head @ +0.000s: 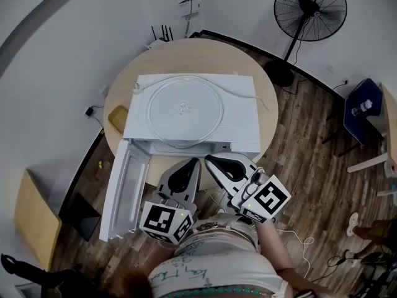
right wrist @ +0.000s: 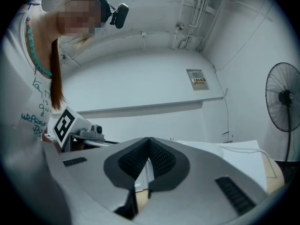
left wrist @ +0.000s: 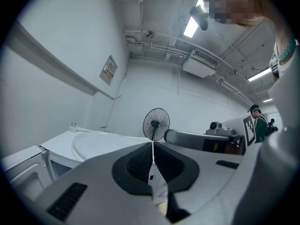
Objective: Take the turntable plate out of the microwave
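Observation:
The clear glass turntable plate (head: 184, 110) lies flat on top of the white microwave (head: 239, 126), which stands on a round wooden table (head: 205, 56). The microwave door (head: 124, 191) hangs open toward the person at the left. My left gripper (head: 194, 162) and right gripper (head: 209, 159) hover side by side just in front of the microwave, both shut with nothing between the jaws. In the left gripper view the plate (left wrist: 101, 145) shows at left on the microwave top (left wrist: 58, 142), beyond the closed left gripper (left wrist: 153, 144). The right gripper (right wrist: 149, 138) is closed too, with the microwave top (right wrist: 243, 161) at its right.
A standing fan (head: 308, 5) is behind the table at the right. A white cable (head: 248, 95) trails across the microwave top. A yellow object (head: 118, 118) lies on the table left of the microwave. A chair (head: 363, 110) stands at the far right on the wood floor.

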`<state>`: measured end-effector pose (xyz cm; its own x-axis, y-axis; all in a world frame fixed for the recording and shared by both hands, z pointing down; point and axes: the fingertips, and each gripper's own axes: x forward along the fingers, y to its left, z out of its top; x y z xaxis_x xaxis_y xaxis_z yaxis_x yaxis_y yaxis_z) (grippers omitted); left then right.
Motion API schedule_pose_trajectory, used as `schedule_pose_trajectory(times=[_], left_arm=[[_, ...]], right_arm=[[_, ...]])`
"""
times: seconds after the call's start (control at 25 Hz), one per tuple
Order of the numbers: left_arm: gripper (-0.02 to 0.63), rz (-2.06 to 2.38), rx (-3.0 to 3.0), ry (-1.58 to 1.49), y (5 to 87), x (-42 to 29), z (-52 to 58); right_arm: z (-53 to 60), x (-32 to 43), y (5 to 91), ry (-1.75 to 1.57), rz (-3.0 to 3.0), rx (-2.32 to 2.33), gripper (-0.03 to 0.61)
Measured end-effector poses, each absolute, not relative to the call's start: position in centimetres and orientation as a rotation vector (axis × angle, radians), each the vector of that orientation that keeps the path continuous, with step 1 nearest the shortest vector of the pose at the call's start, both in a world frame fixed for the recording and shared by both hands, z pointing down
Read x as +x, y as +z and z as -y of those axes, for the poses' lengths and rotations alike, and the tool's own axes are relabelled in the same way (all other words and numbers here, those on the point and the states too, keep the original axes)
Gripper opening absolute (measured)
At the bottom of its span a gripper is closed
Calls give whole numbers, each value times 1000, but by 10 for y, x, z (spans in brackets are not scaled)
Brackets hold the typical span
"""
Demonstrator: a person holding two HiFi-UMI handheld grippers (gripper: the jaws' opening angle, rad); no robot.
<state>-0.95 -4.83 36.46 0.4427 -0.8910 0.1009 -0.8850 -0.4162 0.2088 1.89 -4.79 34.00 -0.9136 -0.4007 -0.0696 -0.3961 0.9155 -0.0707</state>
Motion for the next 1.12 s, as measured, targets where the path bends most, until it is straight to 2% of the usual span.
schedule_pose_trajectory(times=[1.12], left_arm=[[18, 1572, 2457, 16, 377, -10, 50]], right_arm=[[53, 29, 351, -103, -3013, -720, -9]])
